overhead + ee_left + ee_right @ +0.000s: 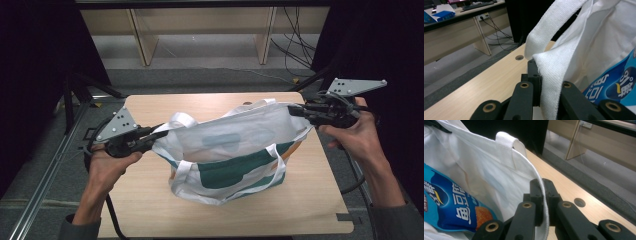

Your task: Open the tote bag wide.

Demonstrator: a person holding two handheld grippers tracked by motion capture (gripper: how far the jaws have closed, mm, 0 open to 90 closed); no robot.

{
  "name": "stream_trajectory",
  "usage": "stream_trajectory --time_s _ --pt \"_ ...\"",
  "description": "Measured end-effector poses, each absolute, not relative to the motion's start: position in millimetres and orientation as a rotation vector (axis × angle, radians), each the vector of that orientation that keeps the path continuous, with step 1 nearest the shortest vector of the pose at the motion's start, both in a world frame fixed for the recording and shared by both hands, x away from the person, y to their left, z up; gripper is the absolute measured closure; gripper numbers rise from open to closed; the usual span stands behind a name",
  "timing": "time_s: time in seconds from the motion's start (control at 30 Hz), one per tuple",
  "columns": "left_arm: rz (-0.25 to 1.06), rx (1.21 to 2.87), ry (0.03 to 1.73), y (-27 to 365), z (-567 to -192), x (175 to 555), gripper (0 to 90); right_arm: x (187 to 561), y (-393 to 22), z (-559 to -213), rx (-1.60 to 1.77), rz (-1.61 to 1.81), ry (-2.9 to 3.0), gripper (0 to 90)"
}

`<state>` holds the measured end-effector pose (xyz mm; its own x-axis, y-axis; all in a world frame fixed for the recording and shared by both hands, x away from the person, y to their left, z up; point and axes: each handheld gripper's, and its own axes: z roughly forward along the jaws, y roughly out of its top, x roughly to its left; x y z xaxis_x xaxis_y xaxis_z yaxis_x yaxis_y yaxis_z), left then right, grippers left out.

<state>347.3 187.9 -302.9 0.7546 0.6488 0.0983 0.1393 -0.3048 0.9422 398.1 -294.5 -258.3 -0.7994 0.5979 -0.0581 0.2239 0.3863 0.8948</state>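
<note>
A white cloth tote bag (235, 150) with green and orange print stands on the wooden table (310, 205), its mouth stretched wide between my two grippers. My left gripper (159, 134) is shut on the bag's left rim (549, 75). At the other end my right gripper (295, 110) is shut on the right rim (544, 195). Inside the bag lies a blue snack packet (451, 205), which also appears in the left gripper view as the blue snack packet (616, 85). A white handle (549, 27) loops up beside the left jaws.
Wooden desk legs (142, 40) and trailing cables (295, 40) stand on the floor beyond the table's far edge. Round holes (579, 202) are cut in the tabletop near the bag. Black curtains close in both sides.
</note>
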Motion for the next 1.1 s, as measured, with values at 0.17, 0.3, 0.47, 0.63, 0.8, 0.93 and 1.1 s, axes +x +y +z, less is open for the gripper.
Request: stream_trajectory --time_s 0.17,0.3,0.47,0.63,0.8,0.93,1.1 --pt "0.550 1.873 0.647 189 -326 354 86.3 401 -291 -273 0.716 1.345 2.307 88.4" --pt "0.522 1.891 0.653 189 -339 355 86.1 402 -291 -280 0.713 1.333 2.310 88.4" --pt "0.490 1.908 0.657 190 -357 355 86.1 399 -286 -296 0.731 1.306 2.338 88.4" --pt "0.454 1.915 0.673 192 -376 354 85.5 400 -286 -312 0.733 1.297 2.390 88.4" --pt "0.440 1.934 0.688 189 -394 356 85.1 401 -286 -333 0.757 1.283 2.409 88.4" --pt "0.424 1.977 0.694 186 -406 359 84.7 401 -286 -344 0.778 1.232 2.438 88.4" --pt "0.385 2.011 0.743 179 -427 373 84.6 414 -288 -381 0.851 1.171 2.477 88.4"
